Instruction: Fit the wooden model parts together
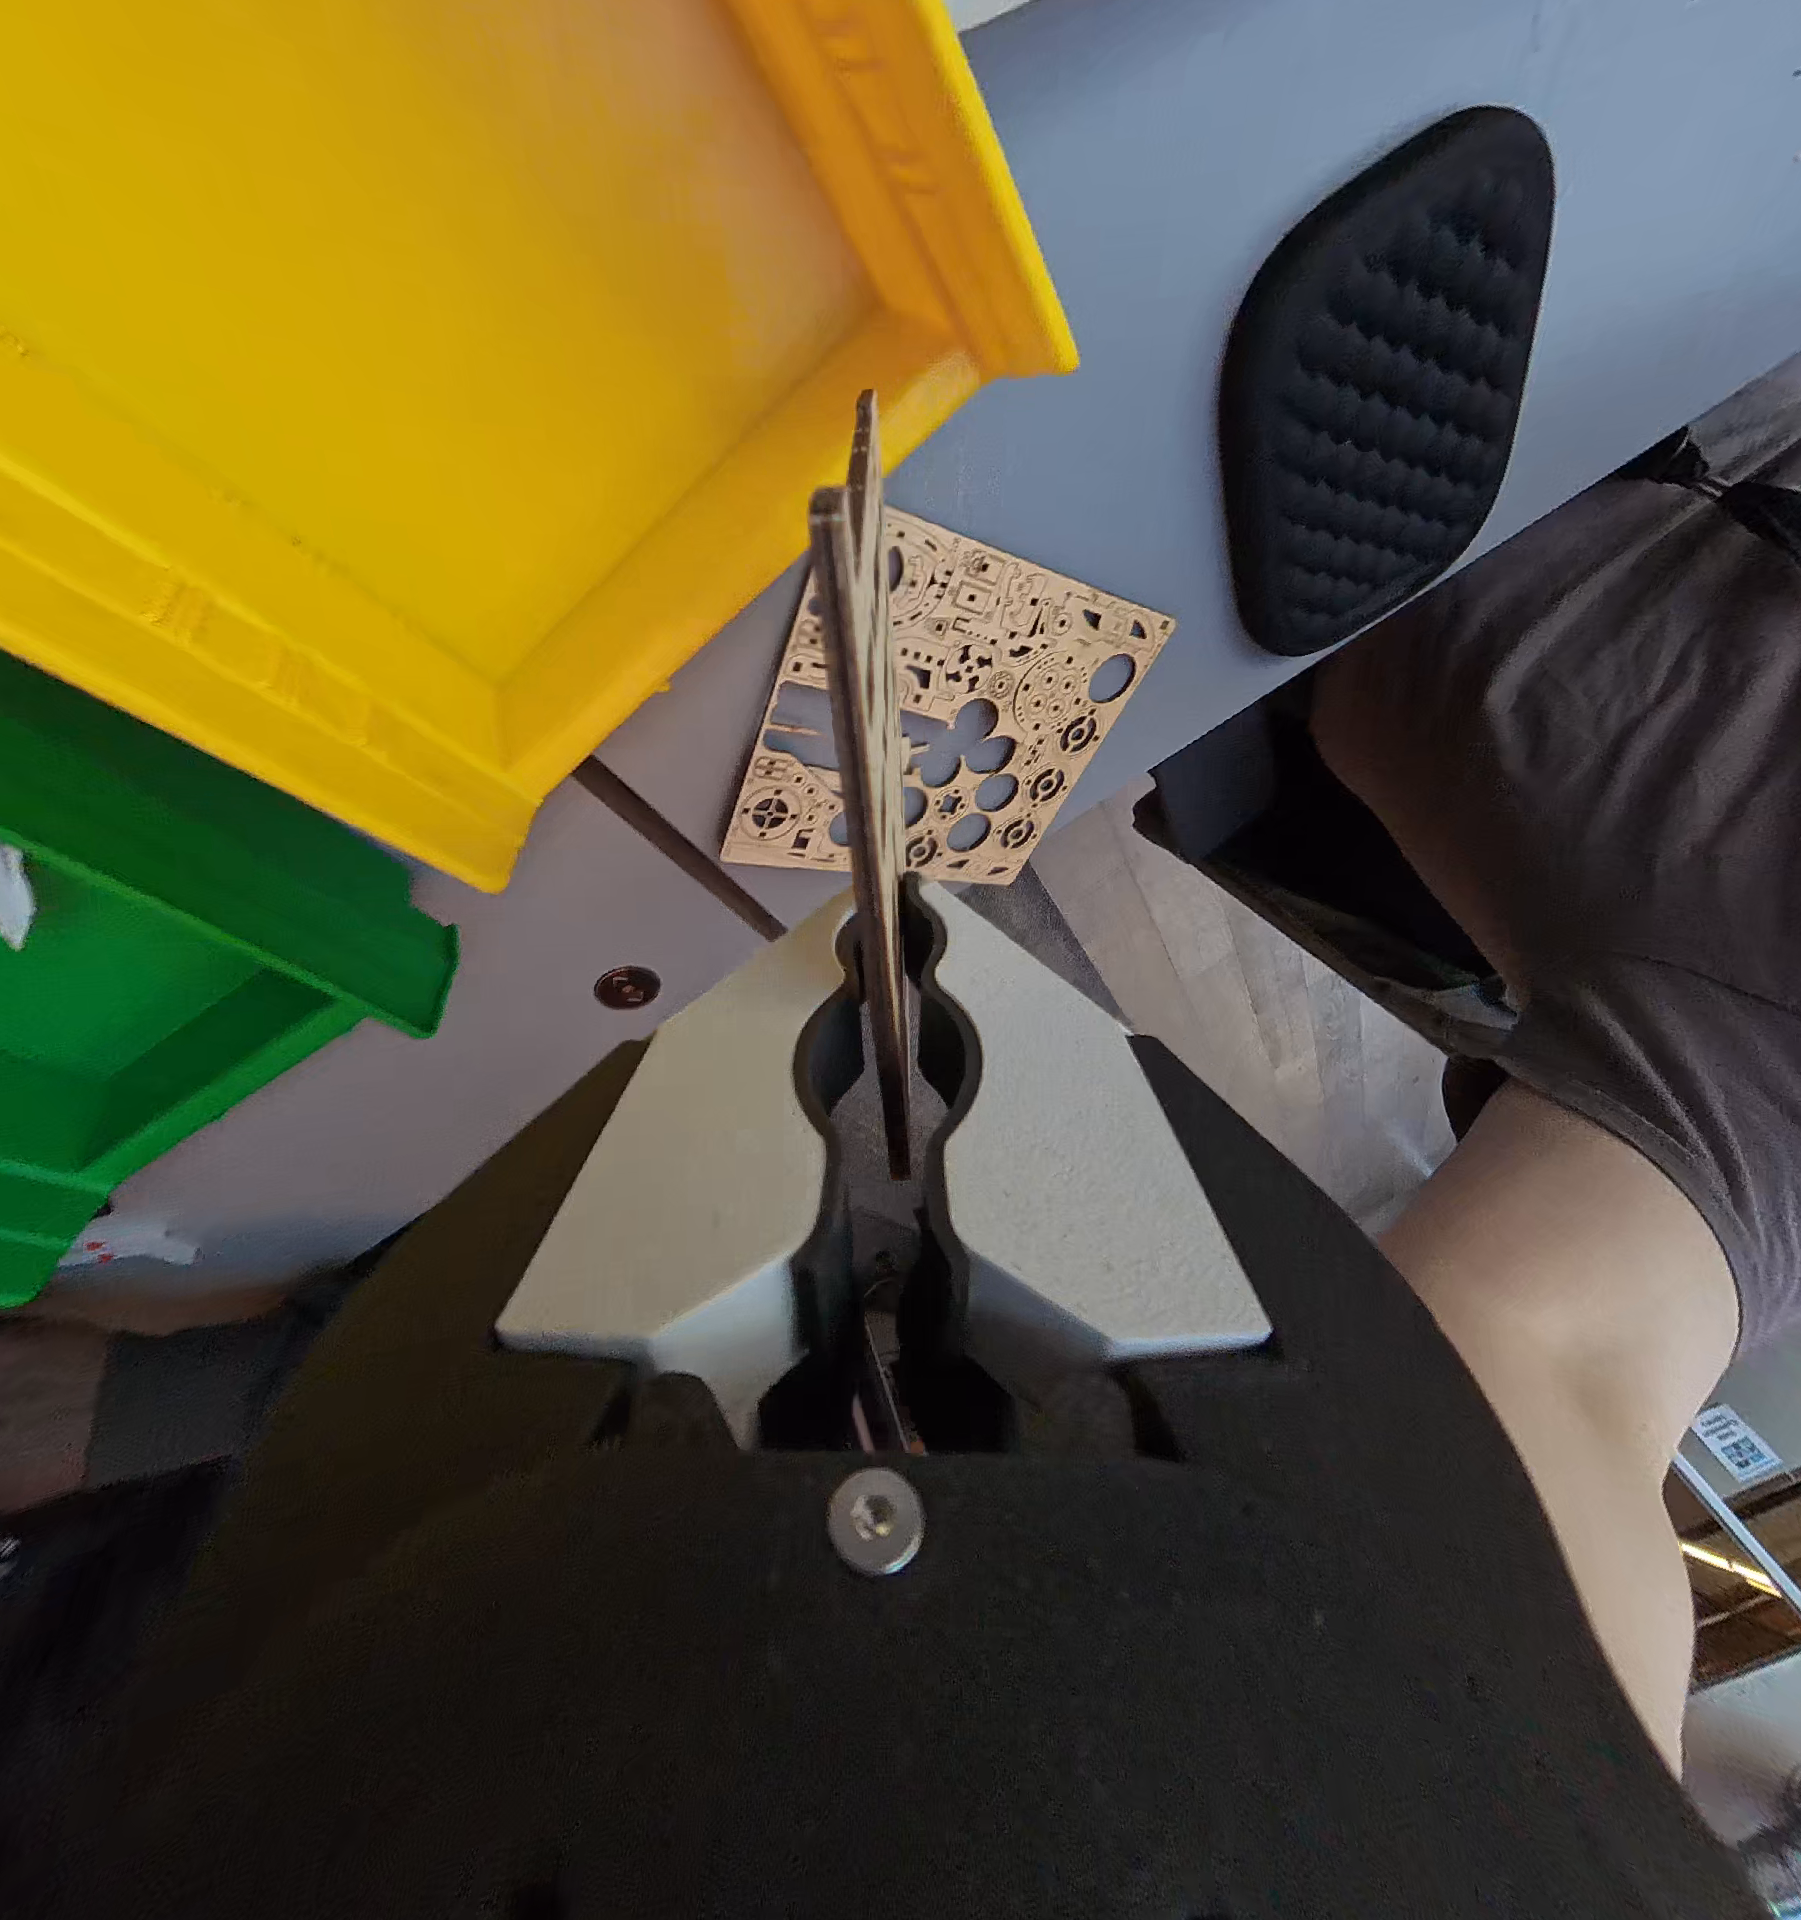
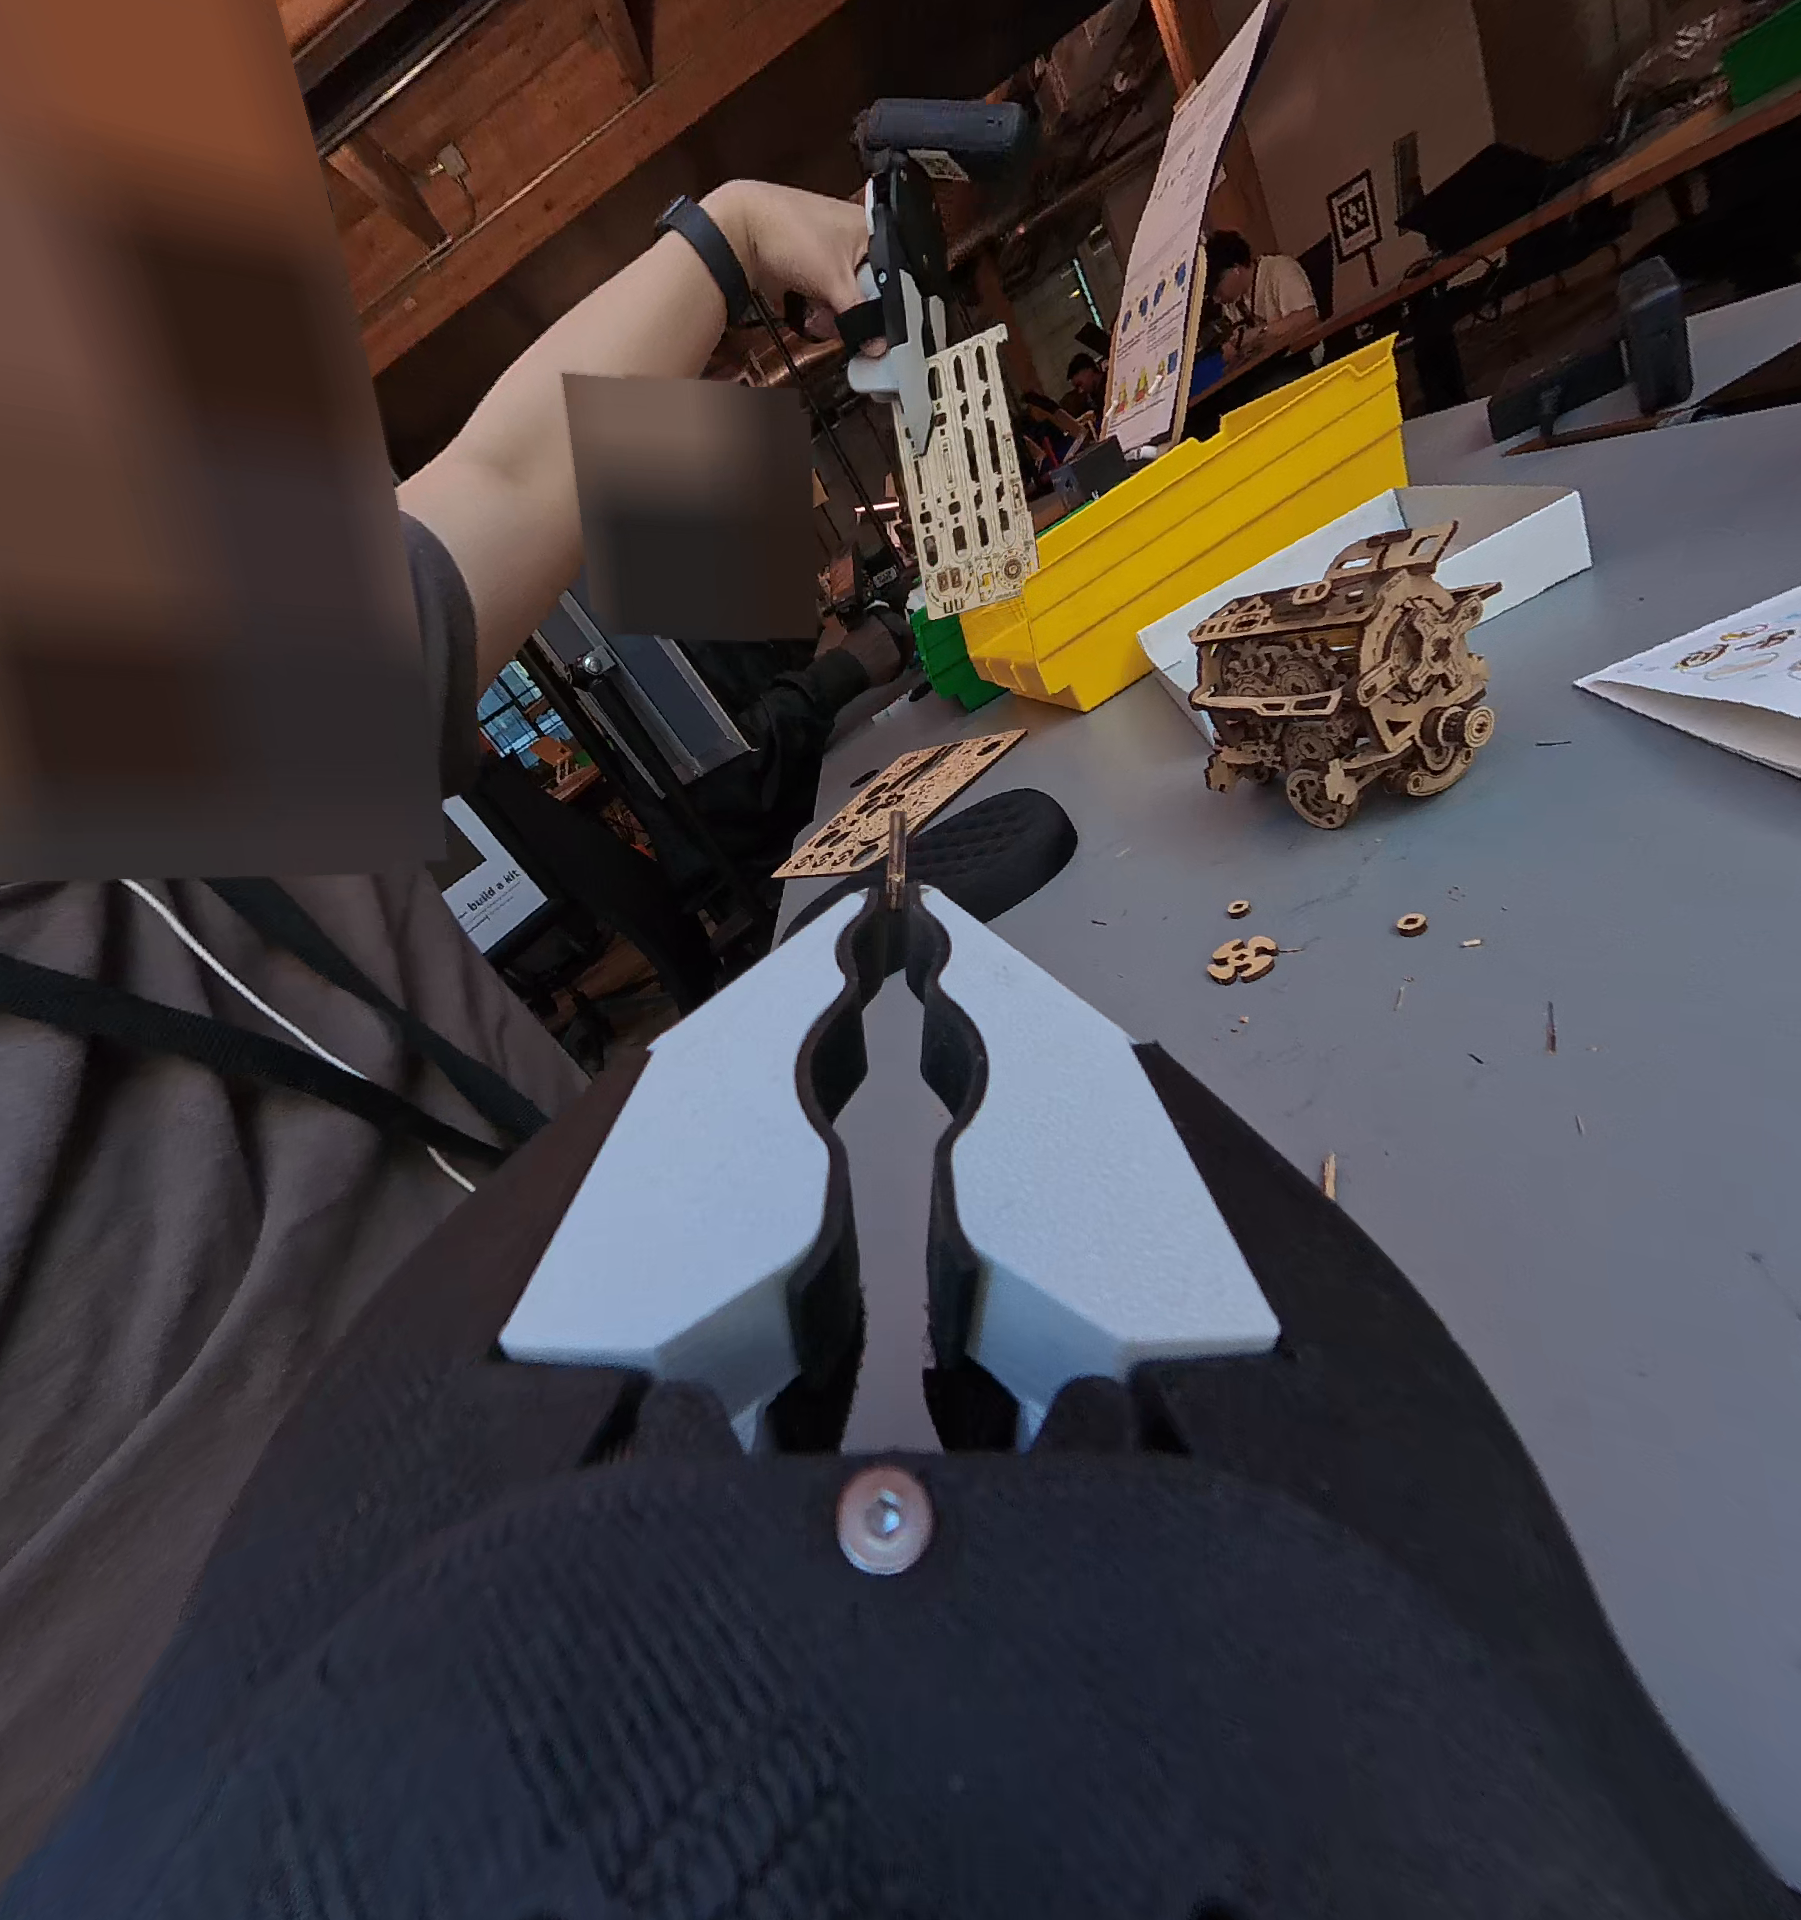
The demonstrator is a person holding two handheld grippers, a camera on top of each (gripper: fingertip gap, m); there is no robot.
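Note:
My left gripper [image 1: 883, 914] is shut on a thin wooden parts sheet [image 1: 868, 727], seen edge-on and held in the air above the grey table. The right wrist view shows that left gripper [image 2: 917, 416] raised high with the sheet [image 2: 963, 478] hanging from it. My right gripper [image 2: 894, 899] is shut on a small wooden peg [image 2: 895, 857] that sticks out past its tips. A part-built wooden model [image 2: 1343, 675] stands on the table to the right. Another punched wooden sheet [image 2: 901, 800] lies flat on the table; it also shows in the left wrist view [image 1: 1021, 717].
A yellow bin [image 1: 408, 364] and a green bin [image 1: 148, 987] stand on the table. A black padded rest [image 1: 1384, 384] lies near the table edge. Small wooden pieces [image 2: 1244, 961] are scattered on the table. A white tray [image 2: 1478, 535] and instruction sheets [image 2: 1748, 675] lie at the right. The grippers' ends are close to 55 centimetres from one another. The part-built wooden model [image 2: 1343, 675] is closer to my right gripper, around 20 centimetres from its tips; the left tips are 40 centimetres off.

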